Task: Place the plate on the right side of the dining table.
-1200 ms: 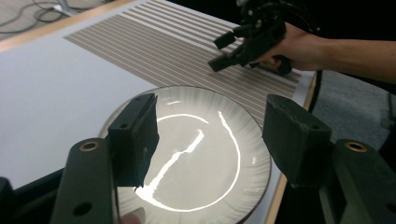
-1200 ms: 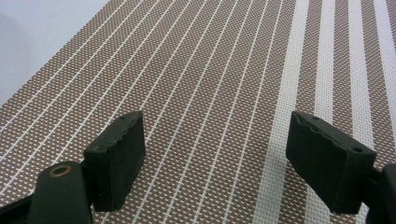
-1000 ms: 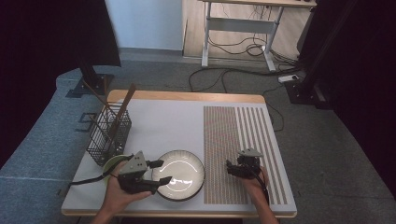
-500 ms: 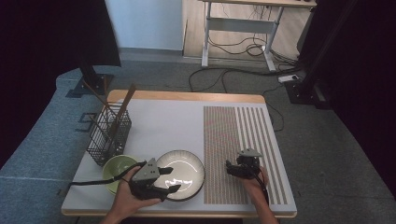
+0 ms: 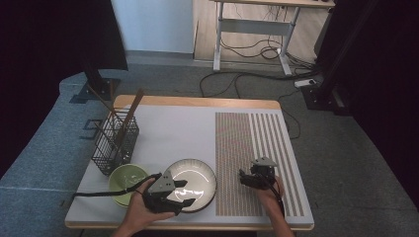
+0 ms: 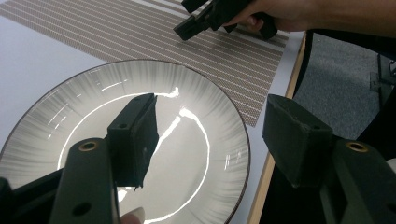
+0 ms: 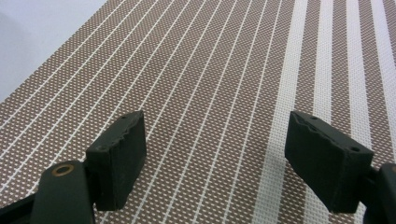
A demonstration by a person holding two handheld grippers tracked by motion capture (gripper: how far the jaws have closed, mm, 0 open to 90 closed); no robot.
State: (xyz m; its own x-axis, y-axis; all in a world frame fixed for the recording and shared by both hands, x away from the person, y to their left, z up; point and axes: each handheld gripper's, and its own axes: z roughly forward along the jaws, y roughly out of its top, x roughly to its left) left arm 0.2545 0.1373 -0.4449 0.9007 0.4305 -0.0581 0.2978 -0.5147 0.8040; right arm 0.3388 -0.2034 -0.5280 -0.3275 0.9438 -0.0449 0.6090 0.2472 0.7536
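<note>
The left gripper (image 5: 185, 193) is spread wide open over the near edge of the grey plate (image 5: 195, 173). In the left gripper view one jaw hangs above the inside of the plate (image 6: 196, 140) and the other jaw stands outside the rim, past the table edge, so the rim of the plate lies between the two jaws. The jaws hold nothing, and I cannot tell if the inner jaw touches the glaze. The plate lies flat on the white table (image 5: 173, 128), directly ahead of this gripper.

Just to the left of the left gripper sits a green bowl (image 5: 124, 178), close beside the plate. Beyond the bowl, further from the gripper, stands a black wire basket (image 5: 111, 143) with wooden sticks (image 5: 129, 116) leaning in it.

The right gripper (image 5: 247, 178) is well apart from the plate, to its right, above the brown striped mat (image 5: 247, 138). Its jaws are also wide open and empty; in the right gripper view the mat (image 7: 215, 93) shows between them.
</note>
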